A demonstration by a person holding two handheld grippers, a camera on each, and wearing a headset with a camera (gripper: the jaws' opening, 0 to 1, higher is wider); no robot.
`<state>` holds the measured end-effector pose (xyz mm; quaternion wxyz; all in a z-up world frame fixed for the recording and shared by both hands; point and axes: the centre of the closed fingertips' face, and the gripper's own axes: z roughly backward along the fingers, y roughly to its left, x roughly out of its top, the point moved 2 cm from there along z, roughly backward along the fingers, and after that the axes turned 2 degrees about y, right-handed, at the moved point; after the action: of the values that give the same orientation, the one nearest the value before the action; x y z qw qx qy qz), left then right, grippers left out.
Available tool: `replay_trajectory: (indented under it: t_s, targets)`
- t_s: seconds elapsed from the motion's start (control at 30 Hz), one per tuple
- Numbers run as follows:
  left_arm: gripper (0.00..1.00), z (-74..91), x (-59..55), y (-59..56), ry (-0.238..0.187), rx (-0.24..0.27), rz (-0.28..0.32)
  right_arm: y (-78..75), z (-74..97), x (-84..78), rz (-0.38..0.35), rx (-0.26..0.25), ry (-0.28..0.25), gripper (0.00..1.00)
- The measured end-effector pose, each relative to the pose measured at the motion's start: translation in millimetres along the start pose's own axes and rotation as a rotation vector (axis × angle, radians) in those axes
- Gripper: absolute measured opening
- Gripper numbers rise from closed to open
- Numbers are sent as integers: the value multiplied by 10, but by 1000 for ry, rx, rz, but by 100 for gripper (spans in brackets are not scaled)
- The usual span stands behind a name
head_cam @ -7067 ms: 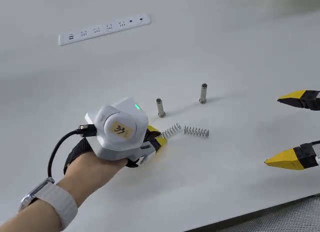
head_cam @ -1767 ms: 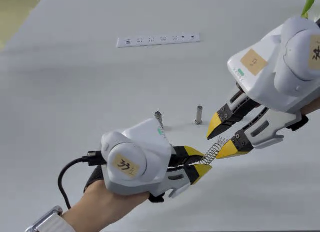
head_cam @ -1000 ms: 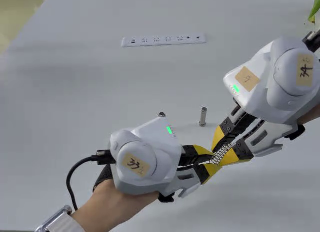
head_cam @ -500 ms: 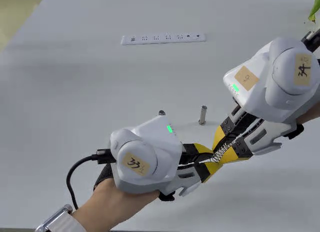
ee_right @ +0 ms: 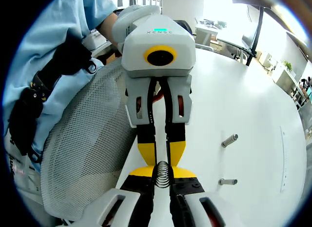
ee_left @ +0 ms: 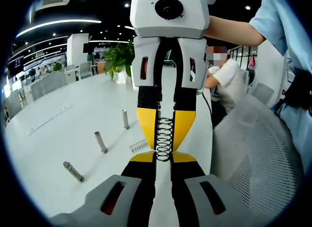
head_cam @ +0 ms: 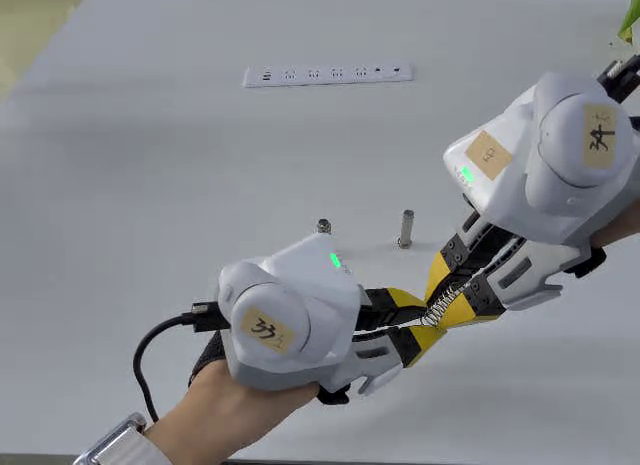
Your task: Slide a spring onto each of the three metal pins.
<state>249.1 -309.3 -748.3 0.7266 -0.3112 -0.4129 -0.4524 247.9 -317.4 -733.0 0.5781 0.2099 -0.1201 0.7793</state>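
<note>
A small coil spring (head_cam: 437, 310) hangs above the table between both grippers. My left gripper (head_cam: 420, 325) is shut on its near end, and my right gripper (head_cam: 450, 303), reaching in from the upper right, is shut on its other end. In the left gripper view the right gripper's yellow tips press on both sides of the spring (ee_left: 164, 132). Three metal pins (ee_left: 101, 141) are on the table; two stand upright (head_cam: 405, 228), and one of these (head_cam: 323, 226) is partly hidden behind the left gripper. Another spring (ee_left: 138, 146) lies beside the pins.
A white power strip (head_cam: 328, 75) lies at the far side of the white table (head_cam: 150, 185). A mesh chair back (ee_right: 83, 154) and a person in a blue sleeve are near the table's front edge.
My left gripper lifted a spring off the table. The right gripper came in with open jaws and shut on the spring's other end. Over the last half second nothing visibly moved.
</note>
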Motion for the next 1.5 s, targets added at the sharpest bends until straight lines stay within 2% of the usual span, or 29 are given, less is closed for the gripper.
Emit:
replay_trajectory:
  t_s: [0.17,0.53,0.67,0.87,1.0,1.13,1.23,1.5]
  targets:
    - [9,8,-6,6,-7,7,11,-1,-2,17,0,-4,-3,7]
    - [26,55,-90,74,0,47,36,-10,-8,-14,2,-6,6,7]
    - [35,93,-171,141,10,84,56,-25,-9,-27,4,-6,7,7]
    - [48,189,-232,244,8,143,90,-37,-6,-36,9,-6,11,7]
    - [53,239,-282,287,13,168,114,-47,-10,-47,11,-4,13,7]
    - [63,287,-321,344,7,203,140,-52,-8,-63,11,-1,20,7]
    - [67,331,-352,387,8,227,154,-53,-4,-68,9,-1,23,7]
    - [82,439,-375,555,-14,308,189,-61,-2,-91,6,2,29,7]
